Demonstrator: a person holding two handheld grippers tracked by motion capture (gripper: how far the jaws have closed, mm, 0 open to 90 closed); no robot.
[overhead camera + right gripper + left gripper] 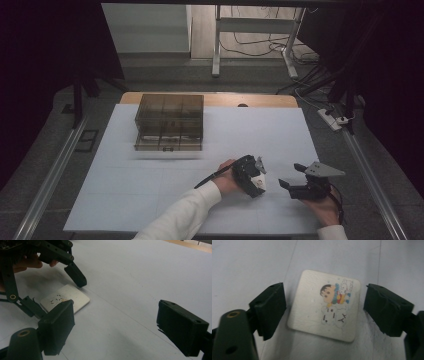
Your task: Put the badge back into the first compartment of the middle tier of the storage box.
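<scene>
Thin square card (pixel 324 306) with cartoon print lies flat on white counter (pixel 150 185), near front edge, well apart from smoky plastic drawer box (pixel 169 122) at back. Left tool (pixel 324 307) straddles card from above — jaws part-open, pads clear of both side edges, nothing gripped yet. Right tool (pixel 115 325) wide, empty, hovering just beside. Card likely light, stiff, smooth — probably slippery, hard to lift off flat surface. Best hold: pinch across opposite edges, or tilt one edge up first.

Smoked translucent drawer box (pixel 169 122) at the far side of the white surface (pixel 125 185) | metal frame legs (pixel 216 50) and a power strip (pixel 332 119) on the floor beyond
</scene>
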